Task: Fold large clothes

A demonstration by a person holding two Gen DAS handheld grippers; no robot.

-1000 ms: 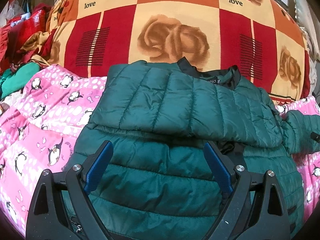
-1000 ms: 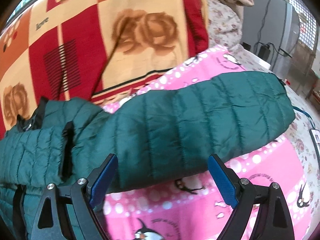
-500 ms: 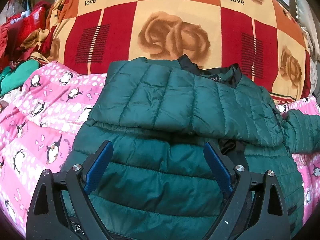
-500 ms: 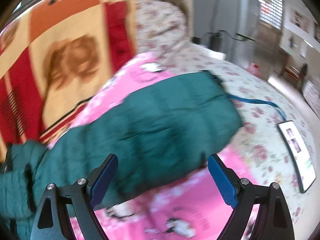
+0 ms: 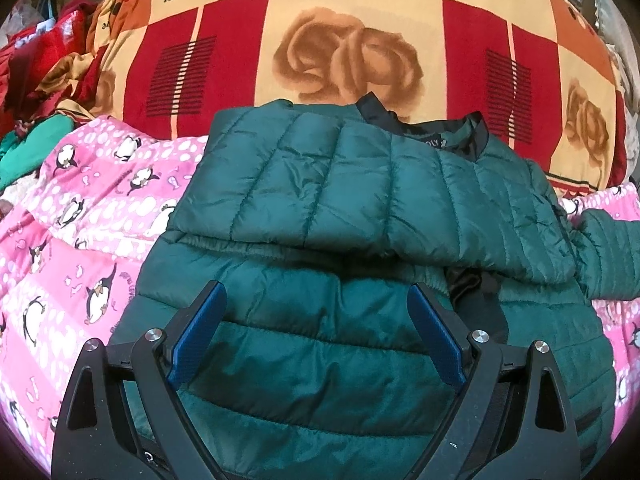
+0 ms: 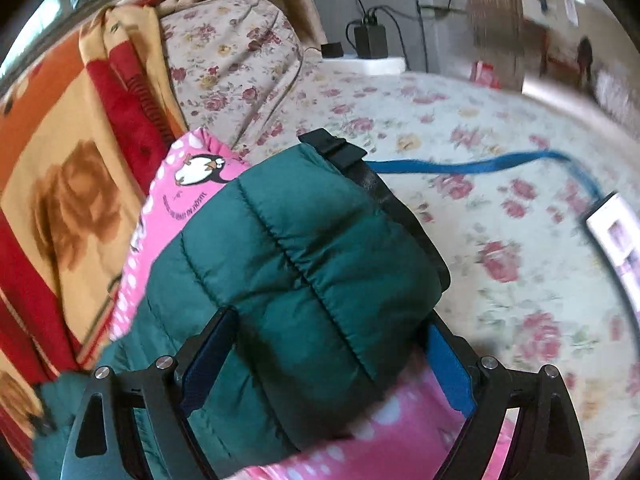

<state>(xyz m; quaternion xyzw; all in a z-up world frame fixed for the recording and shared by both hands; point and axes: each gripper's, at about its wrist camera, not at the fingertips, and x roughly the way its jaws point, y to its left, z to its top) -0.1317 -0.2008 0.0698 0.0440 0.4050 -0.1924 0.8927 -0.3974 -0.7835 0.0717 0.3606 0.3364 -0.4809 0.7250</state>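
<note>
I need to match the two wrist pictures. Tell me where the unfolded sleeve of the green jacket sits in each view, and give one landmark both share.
Left wrist: the unfolded sleeve pokes out at the right edge, on the pink penguin blanket.
Right wrist: it fills the centre, its black cuff uppermost, lying between the open right gripper's fingers.
Shared landmark: the pink penguin blanket.

Jacket sleeve (image 6: 304,264) fills the right jaws; floral sheet (image 6: 500,280) beyond lies open.

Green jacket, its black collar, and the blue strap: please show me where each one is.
green jacket (image 5: 304,344), left wrist view, on the quilted body.
black collar (image 5: 478,136), left wrist view, on the right side of the neck.
blue strap (image 6: 472,166), right wrist view, on its middle.
</note>
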